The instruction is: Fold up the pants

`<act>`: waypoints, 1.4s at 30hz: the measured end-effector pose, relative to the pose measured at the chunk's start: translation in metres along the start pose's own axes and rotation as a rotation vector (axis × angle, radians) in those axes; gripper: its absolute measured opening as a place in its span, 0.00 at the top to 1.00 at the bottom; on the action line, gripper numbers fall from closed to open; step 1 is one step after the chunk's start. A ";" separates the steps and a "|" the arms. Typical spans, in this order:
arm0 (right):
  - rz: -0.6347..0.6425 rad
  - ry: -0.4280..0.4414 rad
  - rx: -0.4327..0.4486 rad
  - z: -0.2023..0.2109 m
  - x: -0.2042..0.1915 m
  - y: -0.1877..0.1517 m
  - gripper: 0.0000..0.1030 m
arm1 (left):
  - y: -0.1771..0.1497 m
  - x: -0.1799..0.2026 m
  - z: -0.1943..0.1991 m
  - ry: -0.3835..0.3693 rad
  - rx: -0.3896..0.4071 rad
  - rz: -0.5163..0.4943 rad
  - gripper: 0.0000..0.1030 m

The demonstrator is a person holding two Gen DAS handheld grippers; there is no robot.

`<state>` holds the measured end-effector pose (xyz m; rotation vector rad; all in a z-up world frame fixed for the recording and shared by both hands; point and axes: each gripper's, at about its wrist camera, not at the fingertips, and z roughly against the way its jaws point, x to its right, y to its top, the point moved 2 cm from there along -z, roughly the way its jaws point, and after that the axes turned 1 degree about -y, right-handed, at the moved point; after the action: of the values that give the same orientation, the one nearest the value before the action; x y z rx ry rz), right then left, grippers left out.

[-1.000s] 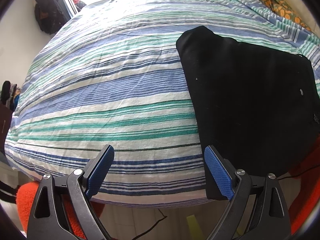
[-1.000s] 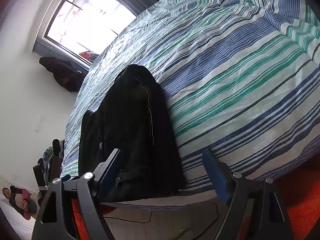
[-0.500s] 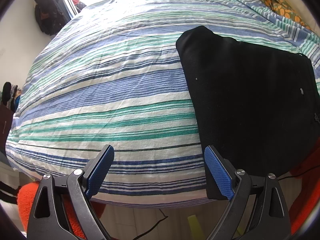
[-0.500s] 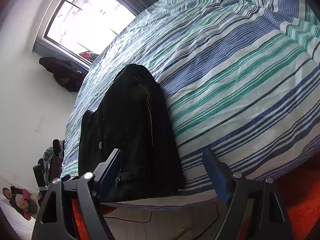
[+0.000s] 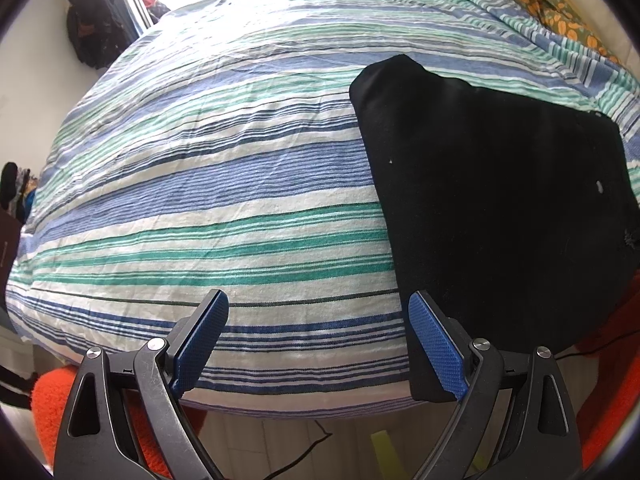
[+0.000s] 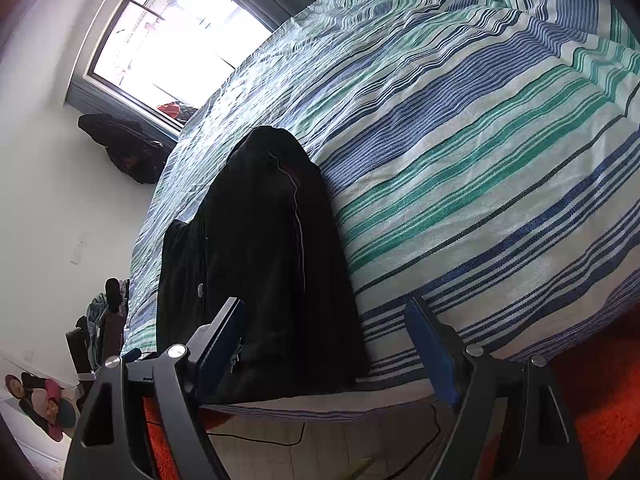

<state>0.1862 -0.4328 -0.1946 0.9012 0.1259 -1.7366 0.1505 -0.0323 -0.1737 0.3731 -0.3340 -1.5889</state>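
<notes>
Pants (image 5: 492, 208), black, folded rectangular on wrinkled striped bedsheet (image 5: 208, 184).

Layout: pants on bed, tools at the near edge

The pants (image 5: 492, 208) lie on the bed (image 5: 224, 184), right half of the left wrist frame. The left tool (image 5: 316, 344) sits lower centre; the right tool (image 6: 324, 356) lower centre, window (image 6: 176, 40) upper left.
</notes>
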 end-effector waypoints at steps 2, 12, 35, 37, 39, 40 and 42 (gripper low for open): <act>-0.071 0.078 0.009 0.005 0.010 0.012 0.21 | 0.008 -0.008 -0.003 -0.173 -0.031 0.069 0.10; 0.228 0.056 -0.382 -0.071 -0.029 0.031 0.15 | 0.042 0.042 -0.054 -0.342 -0.192 -0.075 0.05; 0.632 0.136 -0.104 -0.089 -0.242 0.131 0.65 | 0.216 -0.062 0.063 -0.269 0.277 0.026 0.73; 0.600 0.084 -0.101 -0.112 -0.233 0.145 0.57 | 0.216 -0.079 0.034 -0.148 0.273 0.042 0.61; 0.595 -0.094 -0.103 -0.129 -0.215 0.156 0.39 | 0.198 -0.088 0.006 -0.002 0.238 0.038 0.53; 0.618 -0.187 -0.084 -0.129 -0.205 0.154 0.35 | 0.189 -0.085 -0.008 0.026 0.211 0.023 0.53; 0.659 -0.263 -0.047 -0.115 -0.188 0.141 0.35 | 0.158 -0.085 -0.014 0.026 0.194 0.000 0.48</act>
<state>0.3815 -0.2814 -0.1098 0.5791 -0.2771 -1.2078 0.3026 0.0452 -0.1151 0.5428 -0.4697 -1.5547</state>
